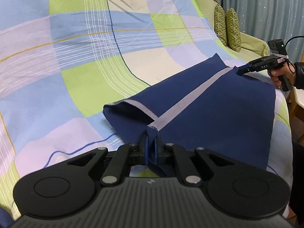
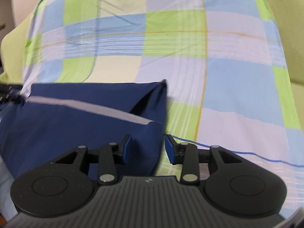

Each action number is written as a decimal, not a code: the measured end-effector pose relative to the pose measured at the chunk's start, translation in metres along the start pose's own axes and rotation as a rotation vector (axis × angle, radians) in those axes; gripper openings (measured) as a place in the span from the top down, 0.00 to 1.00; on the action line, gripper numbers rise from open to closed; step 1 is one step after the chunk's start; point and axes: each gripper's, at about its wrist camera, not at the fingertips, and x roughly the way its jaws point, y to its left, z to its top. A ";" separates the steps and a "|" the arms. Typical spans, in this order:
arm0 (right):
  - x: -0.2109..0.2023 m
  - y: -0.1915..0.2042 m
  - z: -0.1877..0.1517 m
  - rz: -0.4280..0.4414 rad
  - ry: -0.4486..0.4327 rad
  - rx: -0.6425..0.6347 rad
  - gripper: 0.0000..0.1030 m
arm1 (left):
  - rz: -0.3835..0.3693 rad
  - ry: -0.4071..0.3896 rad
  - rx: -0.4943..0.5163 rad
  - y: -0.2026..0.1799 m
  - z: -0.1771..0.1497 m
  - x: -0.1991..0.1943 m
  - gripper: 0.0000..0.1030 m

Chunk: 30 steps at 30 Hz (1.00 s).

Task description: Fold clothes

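A navy blue garment (image 1: 218, 110) with a grey band (image 1: 190, 98) lies partly folded on a checked bedsheet (image 1: 95, 57). My left gripper (image 1: 151, 148) is shut on a near corner of the garment by the band's end. My right gripper (image 1: 242, 70) is at the garment's far corner. In the right wrist view the right gripper (image 2: 148, 148) stands open, its blue pads either side of the garment's edge (image 2: 95, 129), and the frame is blurred.
Two green patterned cushions (image 1: 227, 28) lean at the bed's far right by a grey-blue curtain (image 1: 266, 5). The checked sheet (image 2: 228, 76) spreads wide beyond the garment. A pale table edge (image 1: 299, 98) is at the right.
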 end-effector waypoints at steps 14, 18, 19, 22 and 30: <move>-0.050 0.035 0.016 -0.120 -0.194 -0.089 1.00 | 0.030 -0.103 0.003 -0.001 0.024 -0.034 0.96; -0.028 0.036 0.040 -0.130 -0.215 -0.091 1.00 | 0.073 -0.101 -0.014 0.010 0.035 -0.016 0.96; -0.019 0.035 0.042 -0.134 -0.214 -0.088 1.00 | 0.075 -0.100 -0.021 0.013 0.035 -0.014 0.96; 0.001 0.029 0.042 -0.149 -0.200 -0.069 1.00 | 0.075 -0.100 -0.047 0.023 0.030 -0.003 0.96; -0.025 0.024 0.025 -0.155 -0.316 -0.012 1.00 | 0.055 -0.223 -0.061 0.020 0.008 -0.041 0.96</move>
